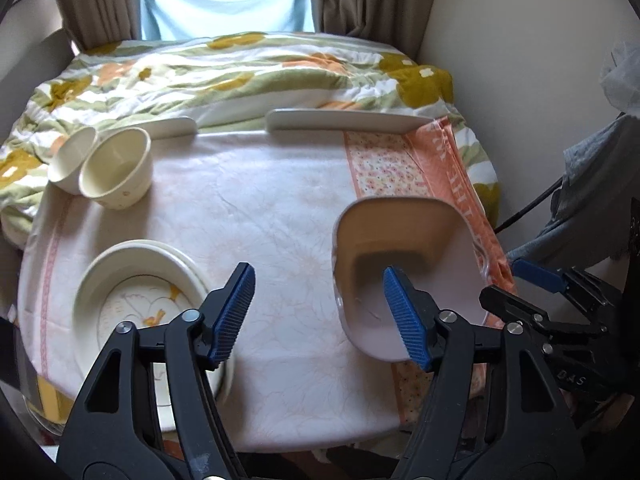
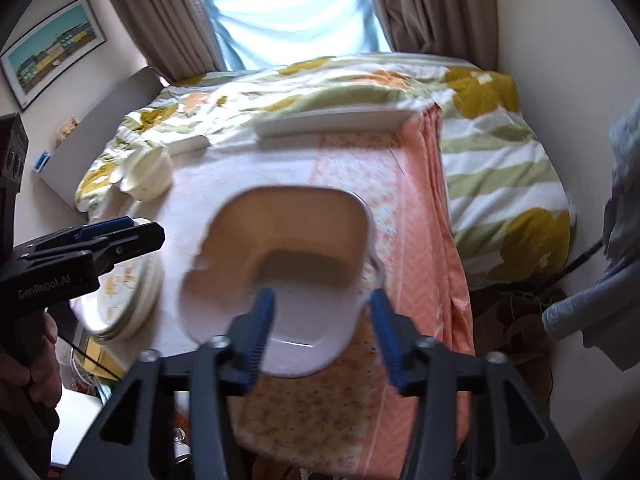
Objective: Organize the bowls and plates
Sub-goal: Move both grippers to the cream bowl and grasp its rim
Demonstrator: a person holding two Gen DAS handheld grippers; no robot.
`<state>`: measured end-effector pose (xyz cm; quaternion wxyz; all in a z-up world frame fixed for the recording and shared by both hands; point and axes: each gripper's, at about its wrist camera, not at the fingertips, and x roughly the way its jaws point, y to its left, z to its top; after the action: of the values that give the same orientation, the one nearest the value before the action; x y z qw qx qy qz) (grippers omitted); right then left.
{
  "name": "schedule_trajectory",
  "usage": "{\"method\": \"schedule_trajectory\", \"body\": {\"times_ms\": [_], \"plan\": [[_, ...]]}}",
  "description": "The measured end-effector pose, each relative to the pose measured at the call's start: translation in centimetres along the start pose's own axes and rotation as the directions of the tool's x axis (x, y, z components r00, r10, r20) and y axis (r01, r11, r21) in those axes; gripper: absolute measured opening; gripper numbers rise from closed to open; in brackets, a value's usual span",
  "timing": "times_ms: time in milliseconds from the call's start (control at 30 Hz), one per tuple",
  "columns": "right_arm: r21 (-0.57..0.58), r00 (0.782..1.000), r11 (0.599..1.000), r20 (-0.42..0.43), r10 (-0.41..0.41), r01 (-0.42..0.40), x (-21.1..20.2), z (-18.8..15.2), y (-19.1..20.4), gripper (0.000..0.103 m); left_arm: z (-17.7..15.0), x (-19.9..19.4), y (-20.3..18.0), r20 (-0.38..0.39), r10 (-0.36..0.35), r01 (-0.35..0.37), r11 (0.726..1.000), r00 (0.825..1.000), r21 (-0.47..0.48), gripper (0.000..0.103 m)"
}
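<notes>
I see the table [image 1: 280, 220] first: a soft pale cloth with an orange floral runner [image 1: 380, 160] on its right side, so anything set down will sit on cushioned, slightly uneven ground. On that runner's near edge lies the square dish [image 2: 280, 280], pale pink, deep, with rounded corners; it looks like glazed ceramic, so I judge it stiff, fairly heavy, slick and chippable. Best hold: pinch the near rim wall, pads inside and outside. At near left, a stack of round plates [image 1: 136, 280], cream with a printed motif, thin rims, probably slippery against each other. Far left, two small cream bowls [image 1: 112, 172] touch, tipped on their sides; light, easy to roll. Flat white platters [image 1: 344, 120] stand along the far edge. My right gripper [image 2: 324, 320] is spread wide above the dish's near rim, holding nothing. My left gripper [image 1: 320, 312] is likewise spread over bare cloth between plates and dish, empty.
</notes>
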<state>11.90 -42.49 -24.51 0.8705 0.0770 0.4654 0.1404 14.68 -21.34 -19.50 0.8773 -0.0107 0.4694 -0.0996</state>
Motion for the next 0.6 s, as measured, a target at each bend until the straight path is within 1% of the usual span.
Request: {"method": "schedule_trajectory", "body": {"times_ms": [33,67,100,167,267,367,433,467,533,600], "plan": [[-0.021,1.0,1.0,0.02,0.014,-0.013,-0.8,0.4,0.7,0.097,0.0,-1.3,0.5,0.023,0.016,-0.015,1.0,1.0,-0.008,0.083],[-0.042,0.999,0.999,0.04,0.026,-0.024,-1.5,0.8,1.3,0.103,0.1,-2.5,1.0,0.047,0.028,-0.027,1.0,0.999,-0.014,0.093],[-0.065,0.997,0.997,0.065,0.039,-0.035,-2.3,1.2,2.1,0.103,0.1,-3.7,1.6,0.073,0.043,-0.042,0.999,0.996,-0.02,0.098],[-0.107,0.992,0.993,0.106,0.063,-0.052,-3.4,2.3,3.7,0.103,0.4,-6.0,3.0,0.116,0.086,-0.082,0.996,0.989,-0.041,0.102],[-0.173,0.984,0.982,0.151,0.099,-0.072,-4.3,4.4,6.4,0.103,1.2,-8.7,5.8,0.151,0.13,-0.117,0.989,0.98,-0.093,0.102],[-0.232,0.978,0.968,0.161,0.134,-0.095,-4.4,7.0,10.1,0.103,2.1,-10.7,9.3,0.18,0.16,-0.136,0.981,0.971,-0.139,0.102],[-0.254,0.983,0.962,0.122,0.139,-0.105,-3.9,8.8,12.5,0.103,2.9,-11.1,11.7,0.166,0.185,-0.159,0.975,0.969,-0.157,0.102],[-0.252,0.981,0.961,0.123,0.148,-0.113,-3.7,9.6,13.4,0.103,3.3,-11.2,12.9,0.156,0.199,-0.173,0.971,0.968,-0.166,0.102],[-0.224,0.974,0.969,0.17,0.147,-0.107,-3.2,11.1,15.0,0.103,4.1,-10.9,15.4,0.144,0.211,-0.185,0.967,0.967,-0.174,0.102],[-0.208,0.975,0.971,0.161,0.152,-0.117,-1.7,12.8,16.7,0.103,5.0,-10.1,17.6,0.114,0.214,-0.191,0.964,0.97,-0.187,0.102]]}}
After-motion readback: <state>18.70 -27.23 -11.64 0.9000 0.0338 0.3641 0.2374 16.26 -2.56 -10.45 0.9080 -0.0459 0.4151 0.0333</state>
